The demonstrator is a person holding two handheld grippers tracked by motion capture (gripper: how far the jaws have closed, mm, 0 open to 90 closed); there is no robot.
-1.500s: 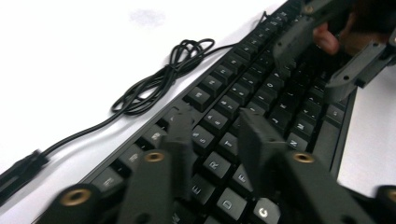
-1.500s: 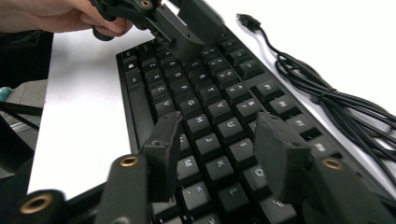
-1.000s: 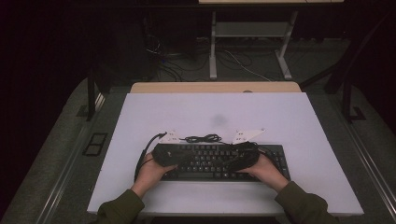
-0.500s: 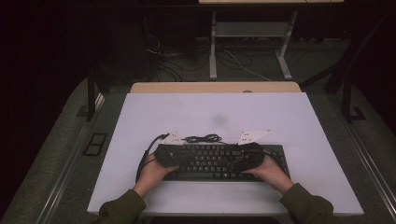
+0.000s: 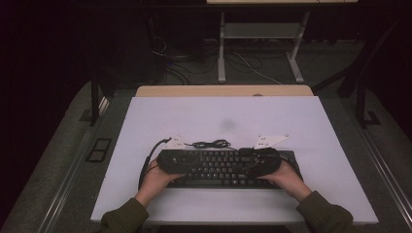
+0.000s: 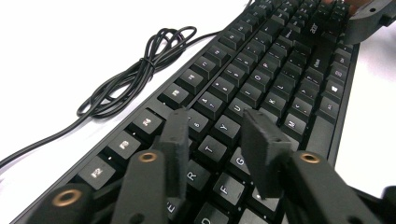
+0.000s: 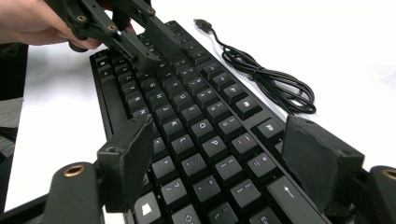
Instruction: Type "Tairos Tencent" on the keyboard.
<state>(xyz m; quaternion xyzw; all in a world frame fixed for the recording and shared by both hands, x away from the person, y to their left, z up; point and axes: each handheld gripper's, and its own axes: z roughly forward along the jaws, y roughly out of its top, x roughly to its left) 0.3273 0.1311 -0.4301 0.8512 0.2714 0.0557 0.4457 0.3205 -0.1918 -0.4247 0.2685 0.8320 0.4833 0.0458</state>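
Black keyboard (image 5: 228, 167) flat on white table (image 5: 145, 126), near front edge, coiled cable (image 5: 211, 144) just behind it. Left gripper (image 6: 217, 149) over left-side keys, jaws have just been opening, now narrow gap, nothing between. Right gripper (image 7: 224, 158) over right-side keys, jaws spread wide, have just been opening, empty. Step: looks like release after key work or placing. Next, my guess: lift both clear without dragging keycaps.

A white worktop (image 5: 194, 121) sits on a wooden table whose pale edge (image 5: 223, 91) shows along the far side. Beyond it, loose cables (image 5: 243, 63) lie on the dark floor around a metal desk frame (image 5: 262, 34). A black stand (image 5: 94, 99) rises beside the worktop's far left corner.
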